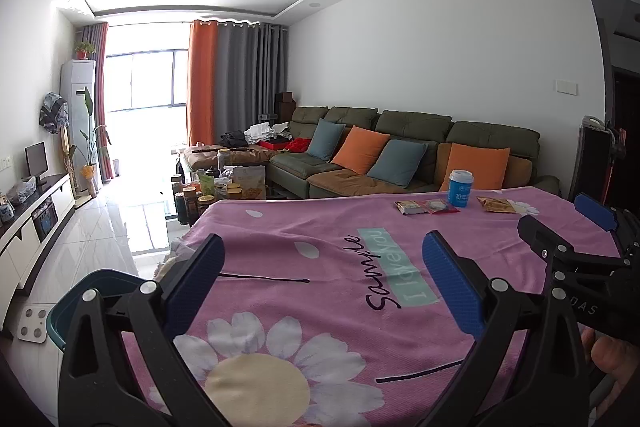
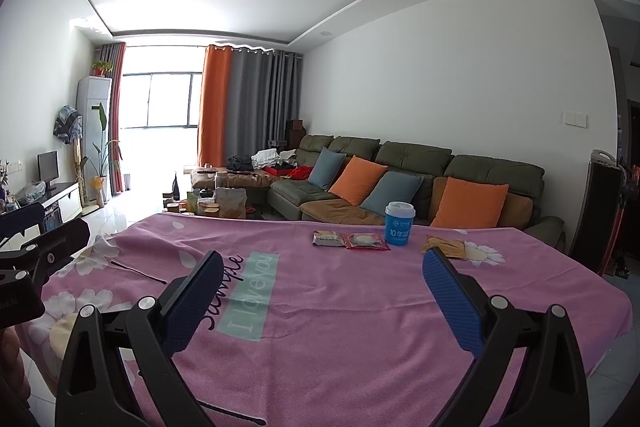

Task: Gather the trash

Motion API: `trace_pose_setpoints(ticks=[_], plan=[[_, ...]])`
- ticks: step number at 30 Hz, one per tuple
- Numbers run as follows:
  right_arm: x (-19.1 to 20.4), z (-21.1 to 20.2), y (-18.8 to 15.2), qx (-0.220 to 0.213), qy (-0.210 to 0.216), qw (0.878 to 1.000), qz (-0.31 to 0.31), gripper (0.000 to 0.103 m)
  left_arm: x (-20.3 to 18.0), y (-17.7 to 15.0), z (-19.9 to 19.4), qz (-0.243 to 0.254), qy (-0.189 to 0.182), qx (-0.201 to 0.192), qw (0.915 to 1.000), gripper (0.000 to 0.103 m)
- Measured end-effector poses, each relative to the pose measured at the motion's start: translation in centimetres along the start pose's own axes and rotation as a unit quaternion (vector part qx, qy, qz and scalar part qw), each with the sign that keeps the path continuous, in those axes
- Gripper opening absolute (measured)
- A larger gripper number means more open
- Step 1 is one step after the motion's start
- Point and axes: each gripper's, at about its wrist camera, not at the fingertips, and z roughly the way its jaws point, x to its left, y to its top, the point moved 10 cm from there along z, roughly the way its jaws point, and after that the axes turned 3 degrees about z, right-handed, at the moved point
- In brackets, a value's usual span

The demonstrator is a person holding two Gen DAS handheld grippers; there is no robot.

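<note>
right gripper (image 2: pixel 322 301): jaws spread wide, nothing between the pads, touching nothing, hovering over the near part of the cloth
left gripper (image 1: pixel 320 285): same, spread wide, empty, hovering over the daisy print; right gripper also visible at the right edge of the left wrist view, apart from it
trash direction: ahead and a bit right of both grippers, all on the far side of the pink tablecloth (image 2: pixel 360 307), well apart from the pads
blue cup (image 2: pixel 399 223): upright, lid on, far edge of table, centre of the trash group
red wrapper (image 2: pixel 367 241): flat, just left of the cup, touching or overlapping the brown wrapper
brown wrapper (image 2: pixel 329 239): flat, leftmost, long axis roughly side to side across the view
yellow wrapper (image 2: pixel 446 246): flat, right of the cup, partly hidden behind the right pad tip in the right wrist view; clearer in left wrist view (image 1: pixel 497 205)
nearer hand: judged right, trash sits more centred and larger in its view
teal bin (image 1: pixel 96 291): low left beside the table, behind the left gripper's finger, likely drop point
next move (judgement): reach forward with right, flat wrappers need a low pinch against the cloth, may bunch the fabric
progress: nothing collected yet, by the look of it
</note>
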Motion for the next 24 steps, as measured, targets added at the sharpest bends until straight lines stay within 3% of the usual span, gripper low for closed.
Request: trace_pose_setpoints(ticks=[24], plan=[[-0.74,0.24,-0.07,0.008,-0.016,1.0,0.003,0.096,-0.27,0.08,0.18,-0.002,-0.002,-0.002,1.0,0.097]])
